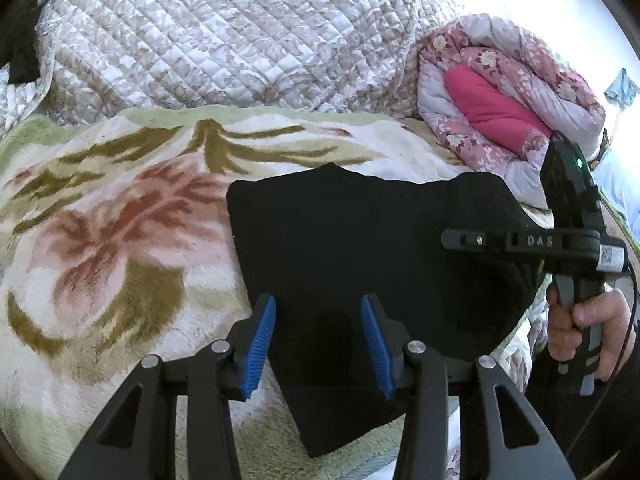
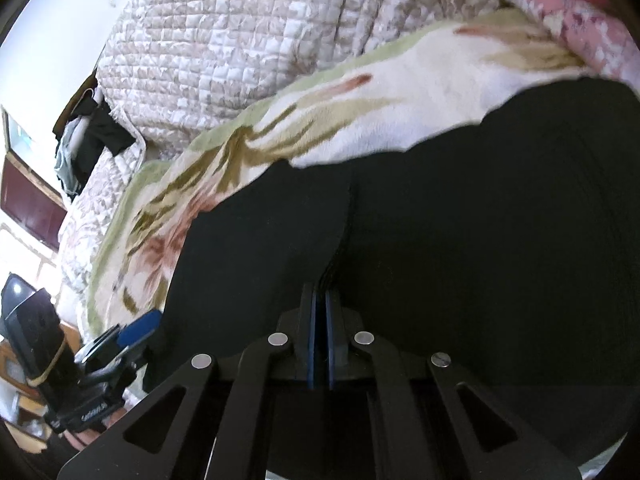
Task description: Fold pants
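Pants [image 1: 360, 240] already folded compact, judged nearly done, laid on the floral blanket [image 1: 100, 220].
Left gripper [image 1: 318, 344] is held half open, empty, above the near edge; right gripper [image 2: 320, 340] is seen pinched shut, fabric between the pads cannot be told.

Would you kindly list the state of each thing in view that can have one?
Black pants: folded into a compact stack, lying on the floral blanket.
Left tool: open, pads apart above the pants, holding nothing.
Right tool: shut, pads together over the pants; a pinch of fabric cannot be told.
Pink floral quilt: bundled up.
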A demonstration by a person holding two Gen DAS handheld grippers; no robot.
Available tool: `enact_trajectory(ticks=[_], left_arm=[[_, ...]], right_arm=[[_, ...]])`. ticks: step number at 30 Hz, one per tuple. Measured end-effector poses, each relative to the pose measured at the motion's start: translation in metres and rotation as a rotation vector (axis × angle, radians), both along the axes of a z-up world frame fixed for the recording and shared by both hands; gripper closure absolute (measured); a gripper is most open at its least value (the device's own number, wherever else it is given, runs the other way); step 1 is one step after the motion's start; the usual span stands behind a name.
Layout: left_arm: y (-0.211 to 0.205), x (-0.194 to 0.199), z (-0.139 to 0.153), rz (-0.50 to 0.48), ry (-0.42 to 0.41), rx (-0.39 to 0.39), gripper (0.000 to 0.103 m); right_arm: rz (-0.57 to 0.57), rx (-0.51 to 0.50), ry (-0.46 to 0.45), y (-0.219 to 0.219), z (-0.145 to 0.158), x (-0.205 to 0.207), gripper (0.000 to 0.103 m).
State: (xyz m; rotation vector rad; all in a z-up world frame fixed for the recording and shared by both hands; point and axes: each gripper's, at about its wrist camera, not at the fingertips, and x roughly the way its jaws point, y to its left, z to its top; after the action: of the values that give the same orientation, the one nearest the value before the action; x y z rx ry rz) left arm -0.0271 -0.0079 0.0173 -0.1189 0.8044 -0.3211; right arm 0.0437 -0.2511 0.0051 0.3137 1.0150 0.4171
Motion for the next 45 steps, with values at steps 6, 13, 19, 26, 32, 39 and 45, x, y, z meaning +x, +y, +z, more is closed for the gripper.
enact_trajectory(ticks=[6,13,19,26,32,39,45], left_arm=[[0.002,-0.002,0.004,0.009,-0.016,-0.022,0.056],[-0.006,0.002,-0.01,-0.001,0.012,0.024,0.056],[-0.003,-0.002,-0.004,0.027,0.0,0.023,0.056],[0.0,0.0,-0.006,0.051,0.011,0.016,0.056],[-0.005,-0.002,-0.009,0.04,0.008,0.055,0.056],[-0.006,-0.002,-0.01,0.041,0.008,0.058,0.056],[-0.006,-0.003,-0.011,0.043,0.006,0.061,0.056]], right_arm=[[0.003,-0.022,-0.13,-0.001,0.022,-0.007,0.1],[0.019,-0.058,-0.025,0.005,-0.004,0.01,0.1],[-0.094,-0.096,-0.105,-0.026,0.015,-0.002,0.085],[-0.055,-0.16,-0.088,-0.021,0.01,-0.018,0.075],[-0.265,-0.077,-0.097,-0.08,0.023,-0.036,0.075],[-0.55,-0.014,-0.183,-0.142,0.039,-0.072,0.057],[-0.773,0.064,-0.214,-0.176,0.042,-0.097,0.041]])
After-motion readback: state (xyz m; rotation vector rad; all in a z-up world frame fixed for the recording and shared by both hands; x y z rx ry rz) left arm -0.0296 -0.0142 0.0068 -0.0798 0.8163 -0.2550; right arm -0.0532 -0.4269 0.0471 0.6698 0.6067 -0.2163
